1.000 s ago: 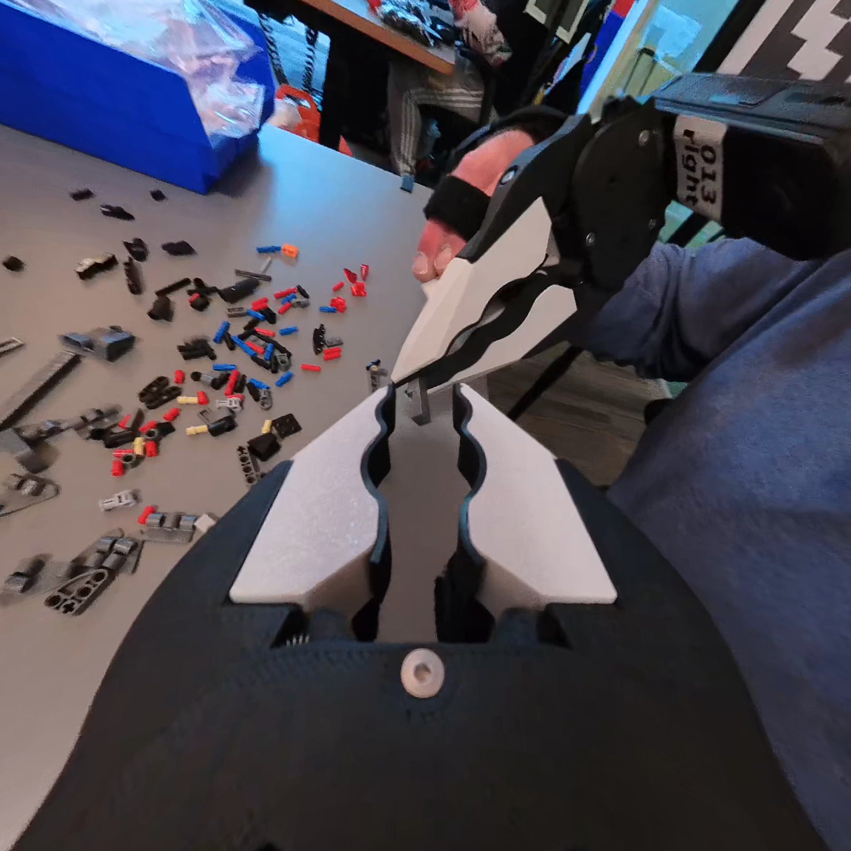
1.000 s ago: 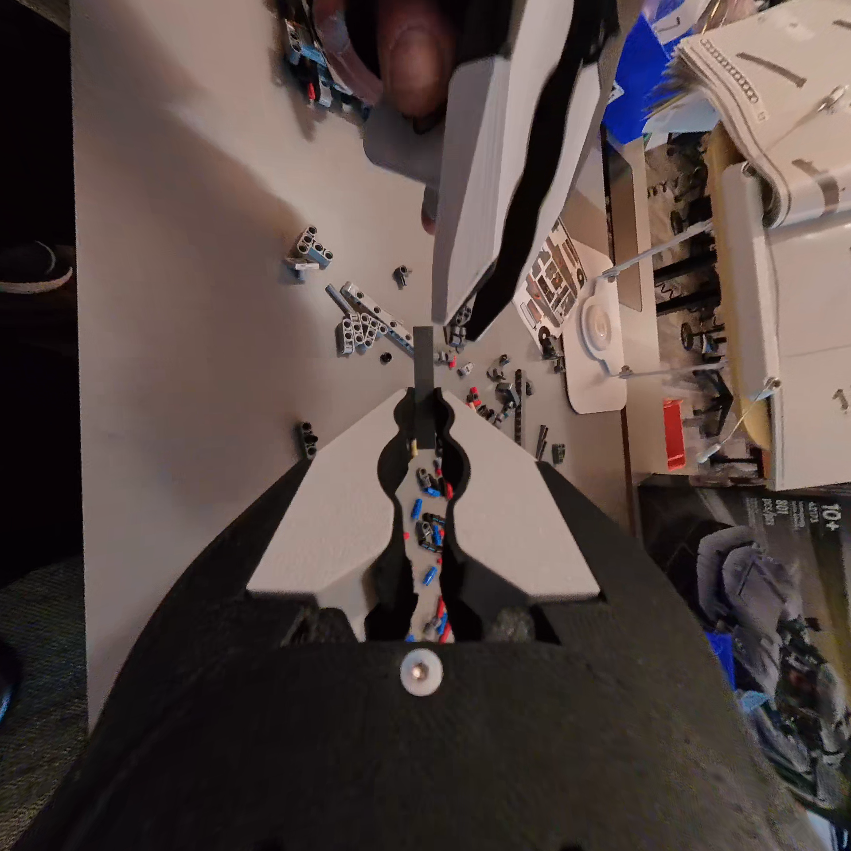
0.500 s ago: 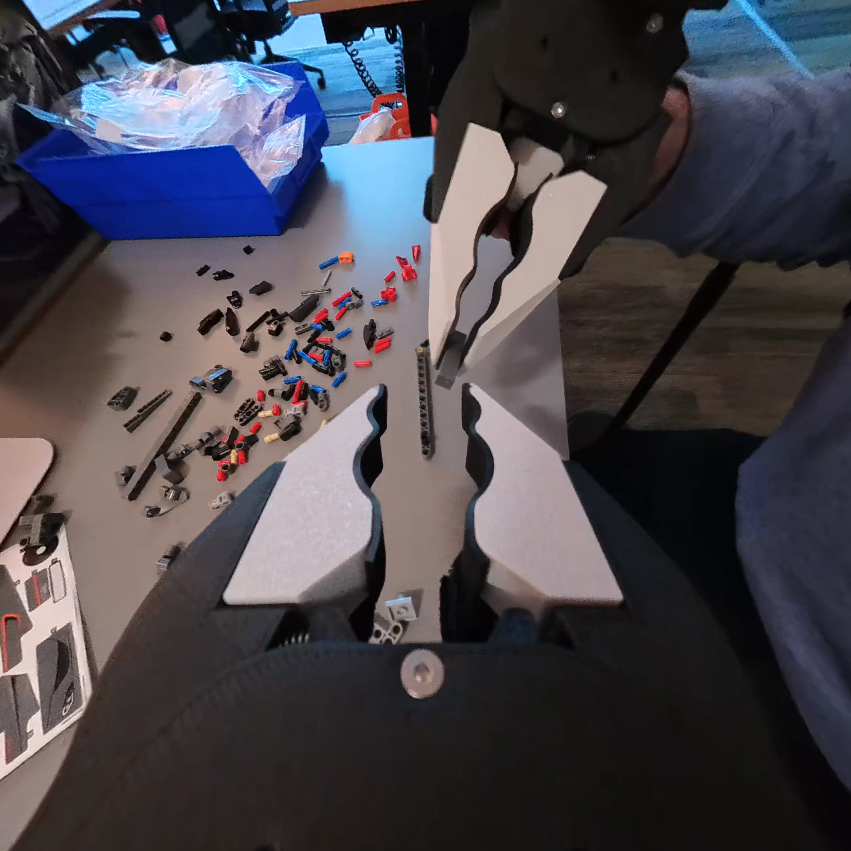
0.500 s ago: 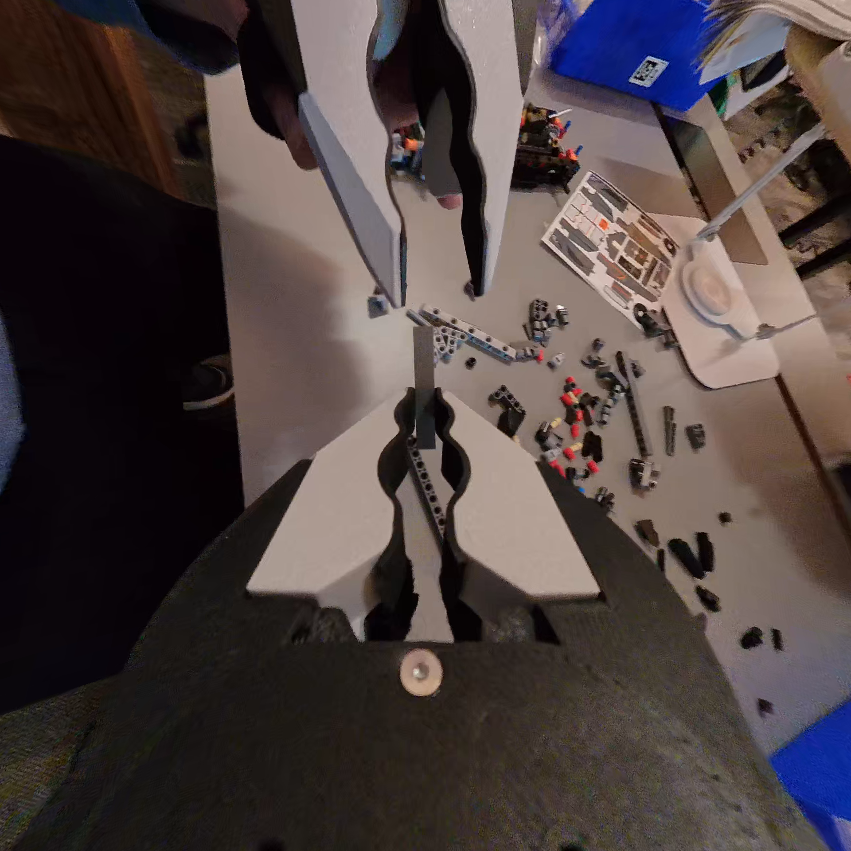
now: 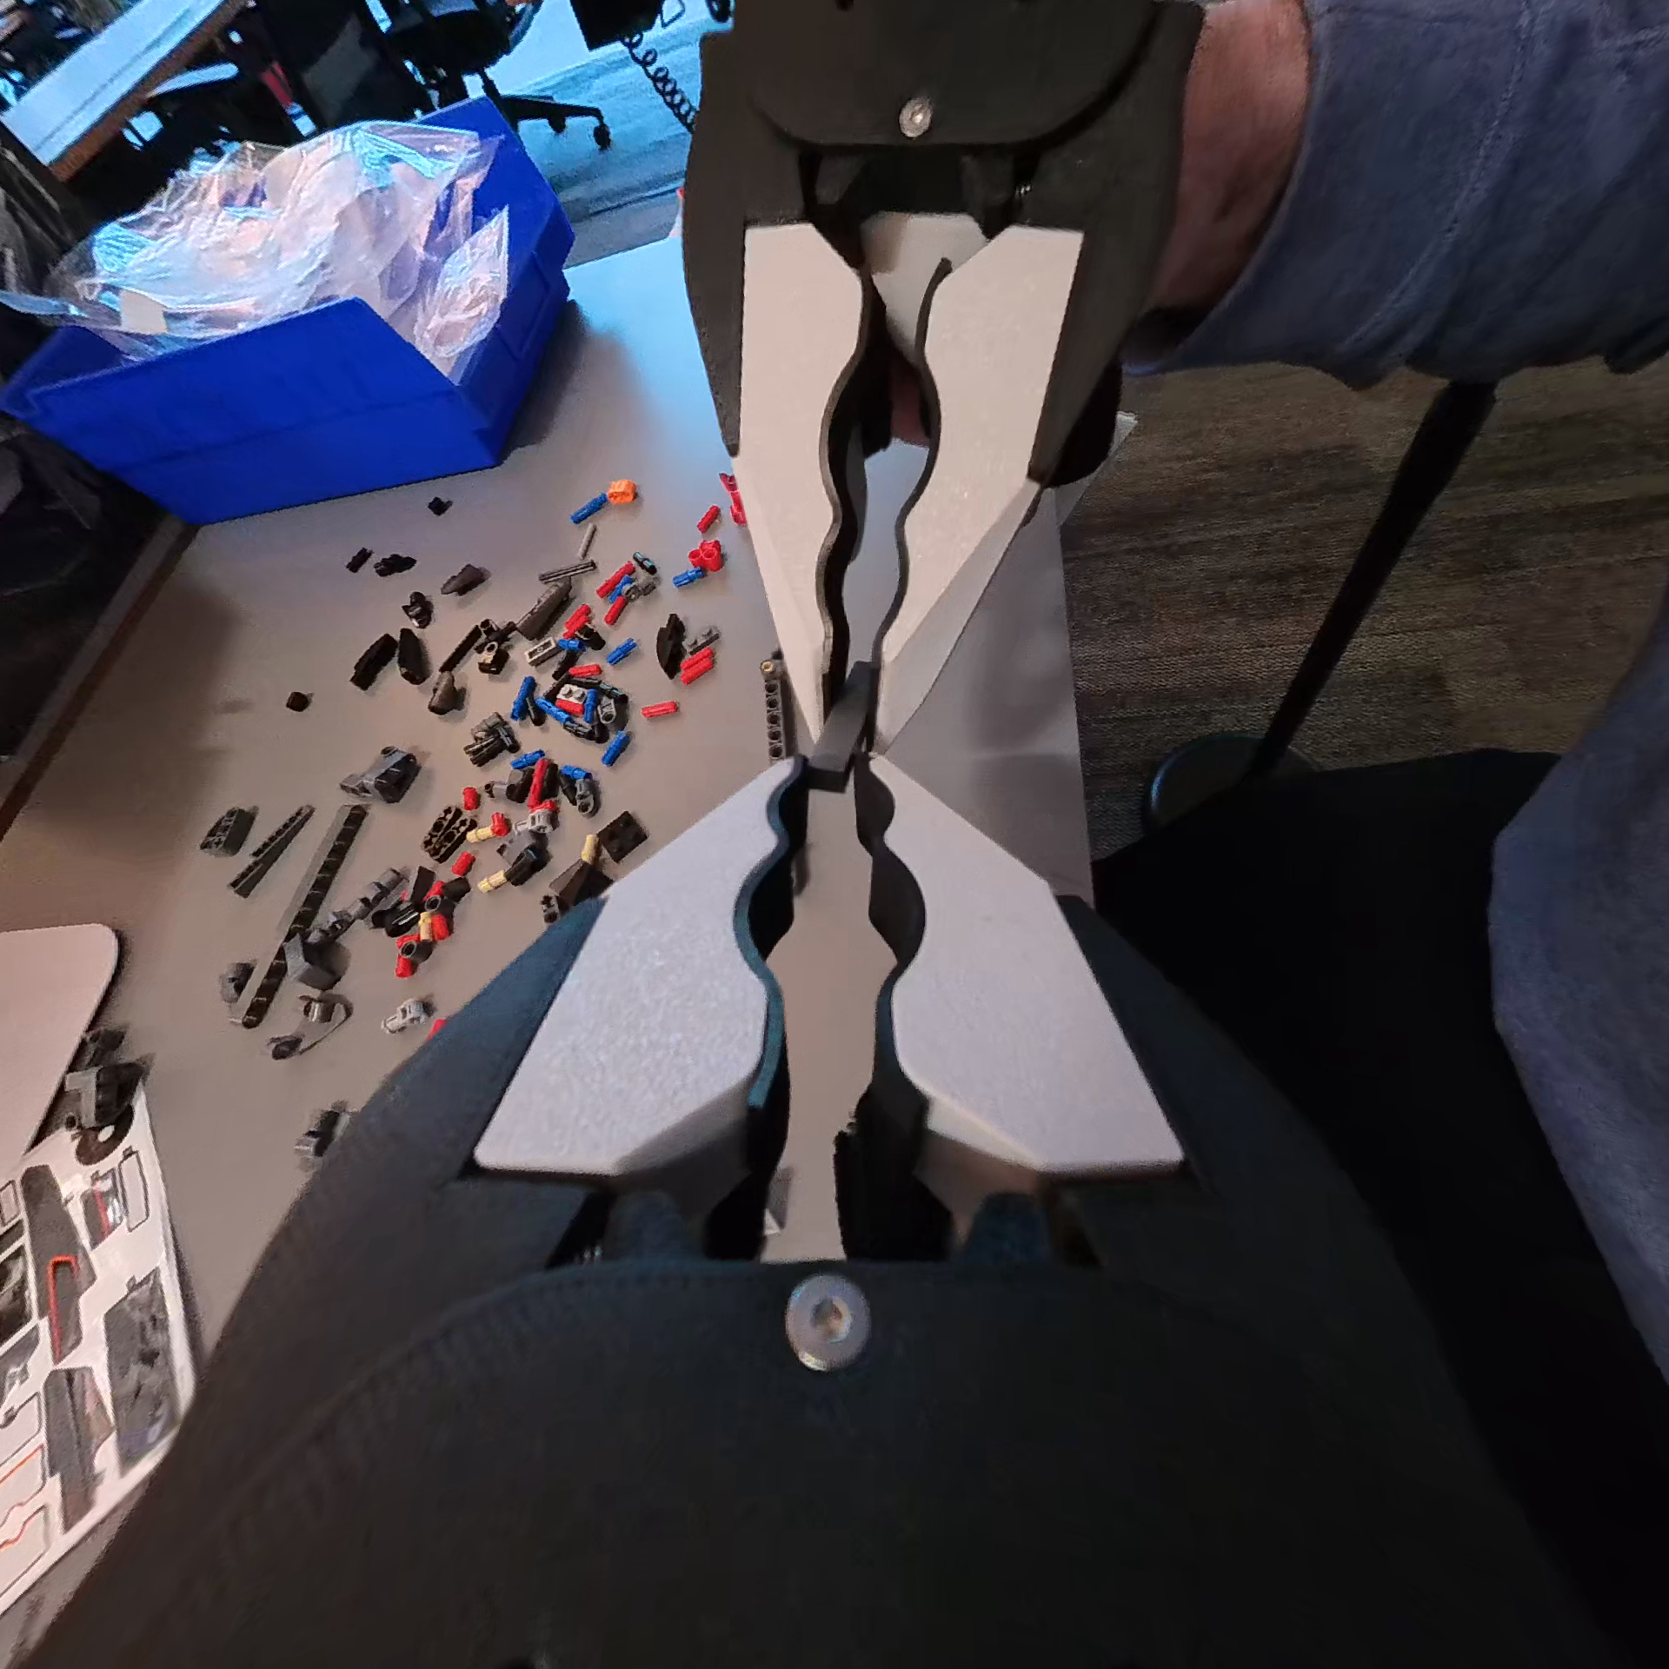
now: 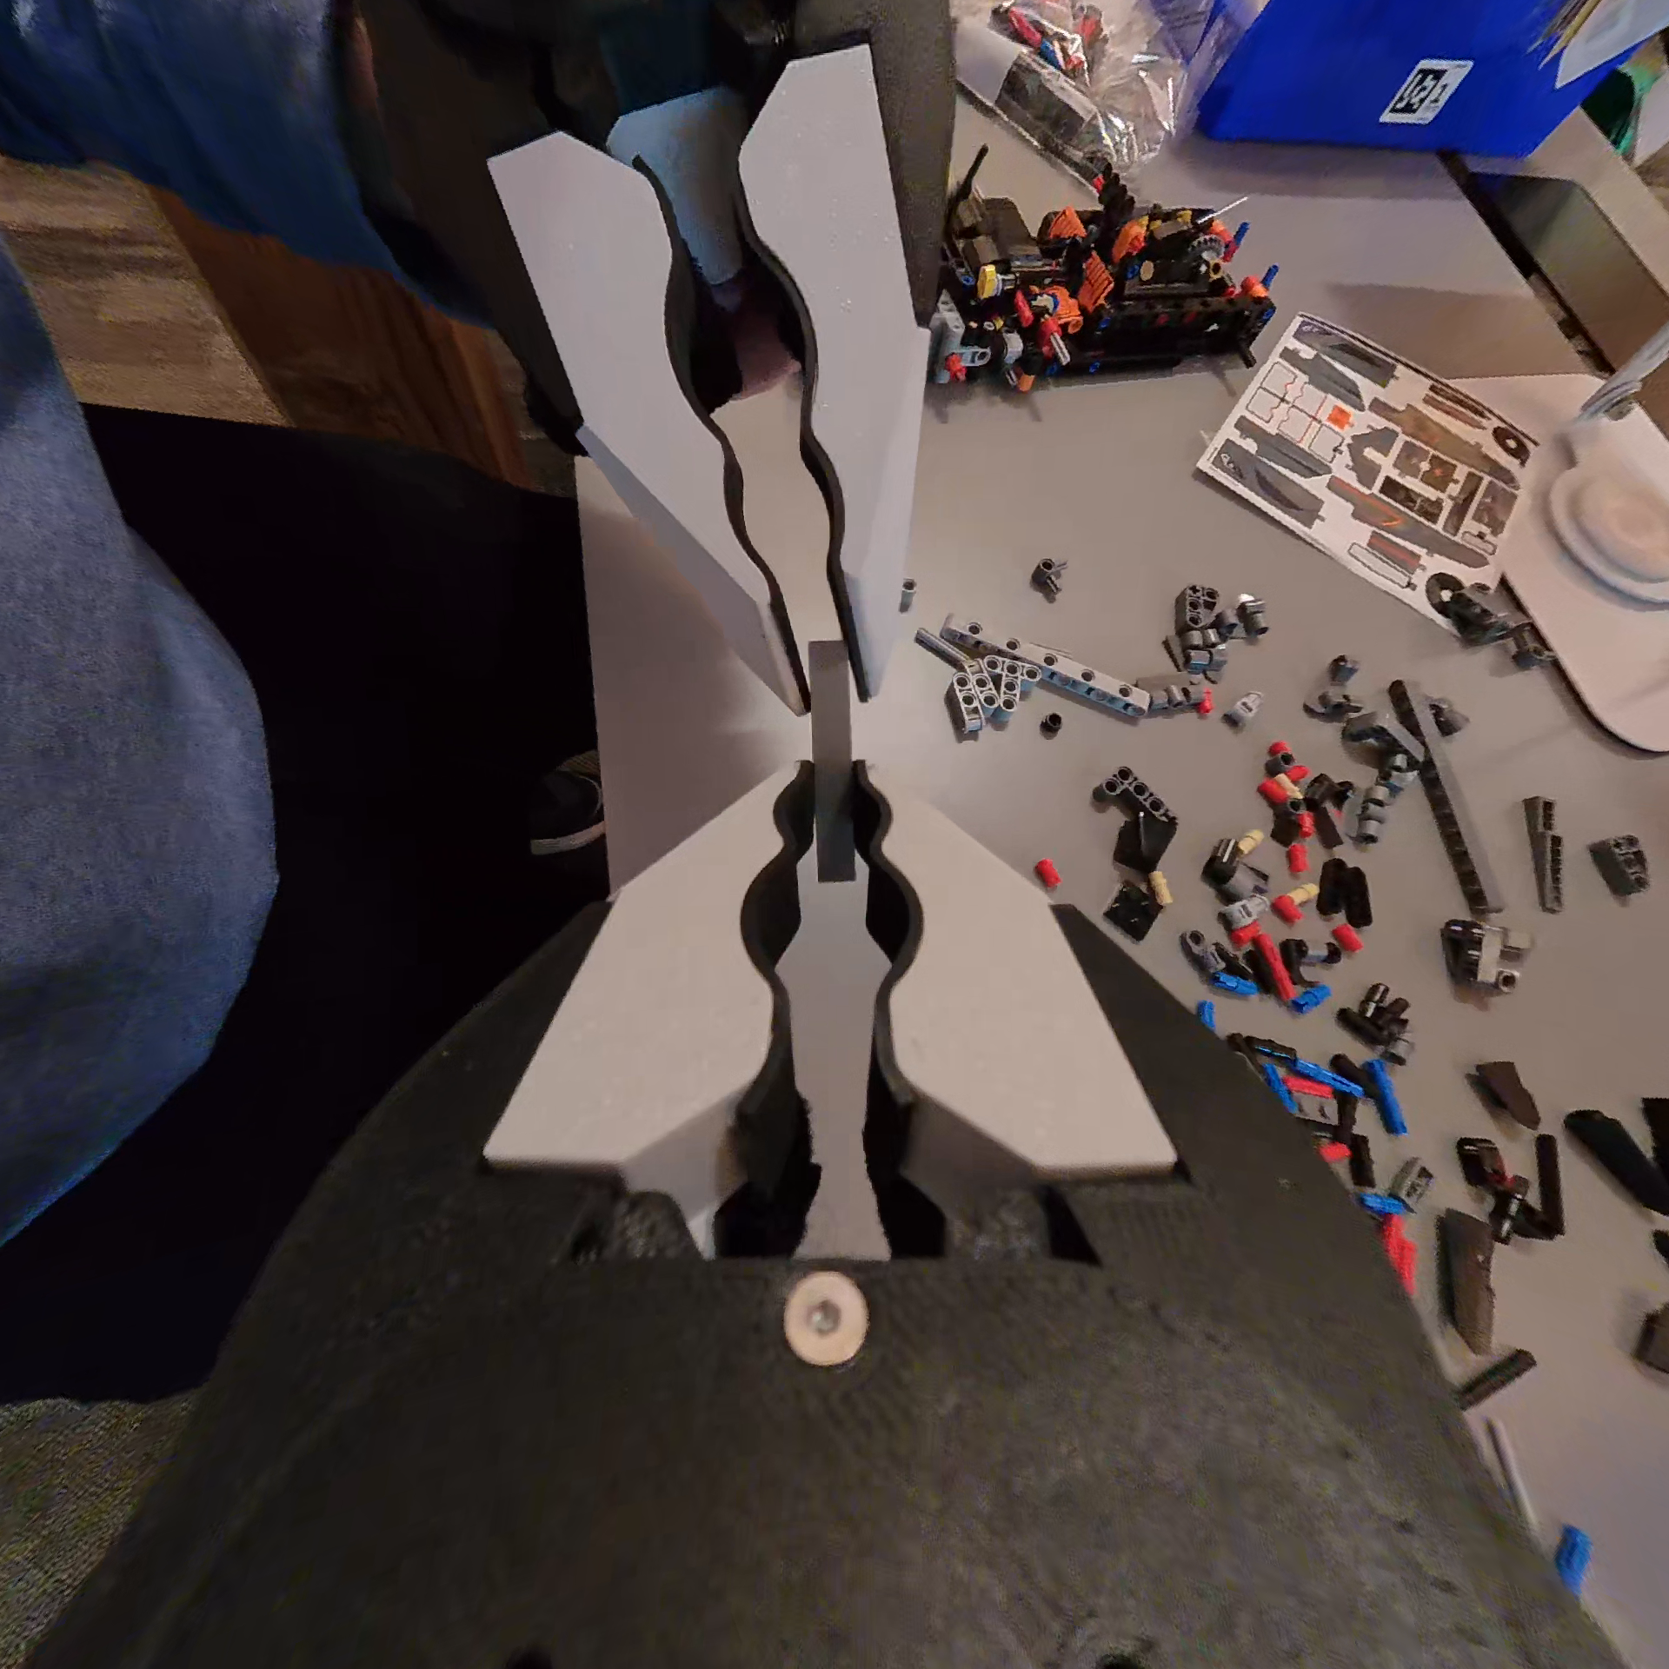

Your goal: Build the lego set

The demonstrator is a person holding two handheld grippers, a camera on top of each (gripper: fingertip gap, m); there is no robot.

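A flat dark grey lego piece (image 6: 833, 722) is held in the air over the near edge of the grey table (image 6: 722, 650). My right gripper (image 6: 829, 772) is shut on one end of it. My left gripper (image 5: 829, 772) faces it tip to tip, and its jaws are narrowed onto the other end of the same piece (image 5: 844, 718). In the left wrist view the right gripper (image 5: 849, 691) comes down from above. In the right wrist view the left gripper (image 6: 831, 691) comes down from above.
Loose black, red and blue pieces (image 5: 542, 722) are scattered on the table. A blue bin with plastic bags (image 5: 298, 397) stands at the back. A partly built model (image 6: 1111, 289), a sticker sheet (image 6: 1373, 470) and a long grey beam (image 6: 1039, 673) lie nearby. Blue sleeves (image 5: 1445, 181) flank the grippers. Left and right tips are no more than a few centimetres apart.
Both grippers have swung round to face each other tip to tip. The left jaws, wide open a second ago, have closed onto the free end of the piece that the right gripper holds.
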